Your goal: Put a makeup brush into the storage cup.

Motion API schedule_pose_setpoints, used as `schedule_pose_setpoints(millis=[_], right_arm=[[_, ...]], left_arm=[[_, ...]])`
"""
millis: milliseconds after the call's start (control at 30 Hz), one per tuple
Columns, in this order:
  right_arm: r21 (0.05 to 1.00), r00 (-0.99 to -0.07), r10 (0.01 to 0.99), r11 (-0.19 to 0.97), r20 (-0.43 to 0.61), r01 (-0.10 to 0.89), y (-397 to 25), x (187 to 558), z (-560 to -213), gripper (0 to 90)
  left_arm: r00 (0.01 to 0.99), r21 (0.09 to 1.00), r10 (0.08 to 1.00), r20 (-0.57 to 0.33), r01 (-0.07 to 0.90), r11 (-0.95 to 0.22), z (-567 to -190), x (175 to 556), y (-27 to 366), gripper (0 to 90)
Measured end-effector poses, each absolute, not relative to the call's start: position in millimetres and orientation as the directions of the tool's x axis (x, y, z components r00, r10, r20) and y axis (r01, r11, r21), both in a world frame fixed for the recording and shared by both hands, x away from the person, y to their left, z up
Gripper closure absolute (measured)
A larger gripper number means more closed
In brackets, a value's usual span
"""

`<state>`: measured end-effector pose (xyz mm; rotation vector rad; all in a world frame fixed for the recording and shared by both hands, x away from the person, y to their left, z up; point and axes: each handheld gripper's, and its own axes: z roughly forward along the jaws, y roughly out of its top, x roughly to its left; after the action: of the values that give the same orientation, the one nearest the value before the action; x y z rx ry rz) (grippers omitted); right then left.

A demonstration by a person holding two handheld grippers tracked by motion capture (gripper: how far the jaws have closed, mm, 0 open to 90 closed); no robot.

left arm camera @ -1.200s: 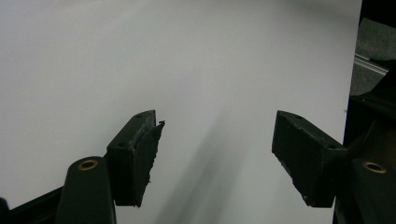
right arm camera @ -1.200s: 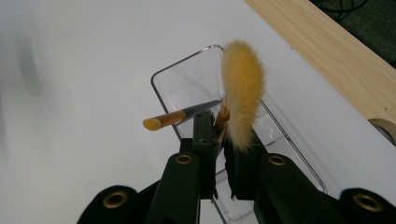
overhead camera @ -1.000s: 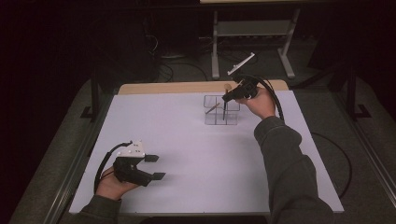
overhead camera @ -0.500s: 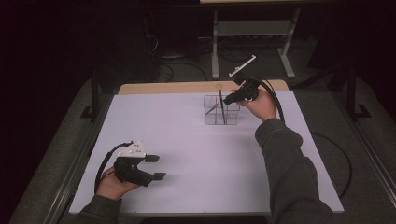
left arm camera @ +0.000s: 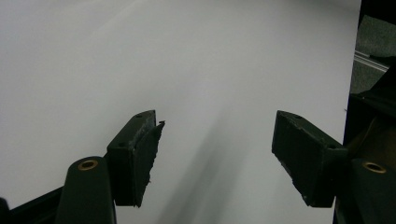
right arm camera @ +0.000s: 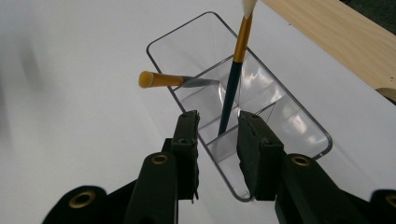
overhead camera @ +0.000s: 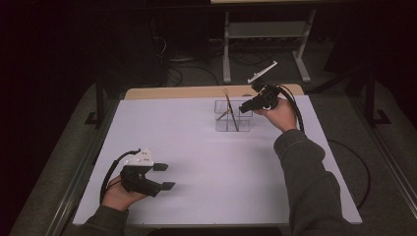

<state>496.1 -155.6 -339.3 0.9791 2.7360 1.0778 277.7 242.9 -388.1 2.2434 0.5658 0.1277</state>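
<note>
A clear divided organiser [overhead camera: 244,127] [right arm camera: 299,112] stands at the back middle of the white table [overhead camera: 206,162]. A blue-handled brush [overhead camera: 229,107] [right arm camera: 232,88] with a gold ferrule and pale tip stands slanted in it. A second brush [right arm camera: 161,79] with a yellow end leans out over its left wall. My right gripper [overhead camera: 244,107] [right arm camera: 218,149] hovers at the organiser's right end, jaws slightly apart and holding nothing. The blue brush stands just beyond them. My left gripper [overhead camera: 164,176] [left arm camera: 215,149] rests low at the front left, open wide over bare table.
A wooden strip [overhead camera: 187,92] [right arm camera: 336,32] runs along the table's far edge. Behind it, on the dark floor, stand a metal frame [overhead camera: 265,29] and cables. The table's right edge [left arm camera: 355,51] lies near my left gripper's right jaw.
The blue brush went from slanting in the right gripper to standing in the organiser. The right gripper let it go and drew back a little to the right. The left gripper stayed still.
</note>
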Motion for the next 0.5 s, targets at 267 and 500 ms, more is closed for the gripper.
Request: schedule_pose_setpoints(millis=[267, 500], right_arm=[[0.639, -0.792, 0.580, 0.541, 0.188, 0.547, -162.2, 490.3, -342.6, 64.0], [0.650, -0.790, 0.582, 0.527, 0.192, 0.547, -165.4, 480.9, -343.2, 59.3]], left_arm=[[0.894, 0.732, 0.441, -0.082, 0.354, -0.582, -386.8, 277.9, 247.2, 30.5], [0.891, 0.741, 0.447, -0.082, 0.355, -0.571, -386.0, 277.0, 248.1, 30.5]])
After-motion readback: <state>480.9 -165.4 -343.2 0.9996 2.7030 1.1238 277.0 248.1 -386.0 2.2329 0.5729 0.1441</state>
